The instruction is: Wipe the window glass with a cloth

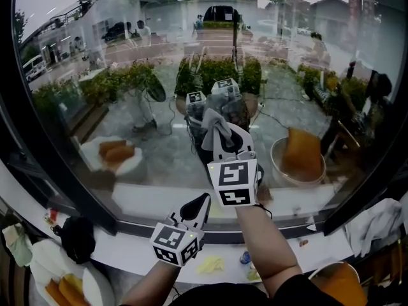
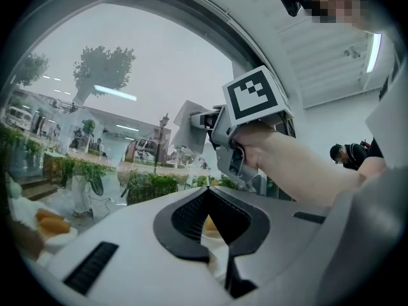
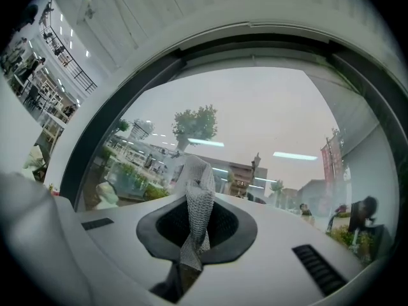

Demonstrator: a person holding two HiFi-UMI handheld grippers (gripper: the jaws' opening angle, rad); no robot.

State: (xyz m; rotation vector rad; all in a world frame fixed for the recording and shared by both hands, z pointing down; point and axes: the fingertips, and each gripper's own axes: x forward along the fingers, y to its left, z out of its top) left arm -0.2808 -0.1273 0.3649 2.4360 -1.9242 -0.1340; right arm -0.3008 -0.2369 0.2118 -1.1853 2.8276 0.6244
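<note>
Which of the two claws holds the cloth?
The right claw, raised in front of the window glass, pinches the grey cloth. The left claw, held lower, has nothing in it.

A white sill runs across the lower part of the head view. Below its left end lies a white plate carrying orange-brown food pieces, with a black lump just beside it. A crumpled yellow scrap lies near the middle. At the lower right stands an orange bowl, with bunched white fabric above it. Outdoors are a green hedge, a dark car and a white van.
</note>
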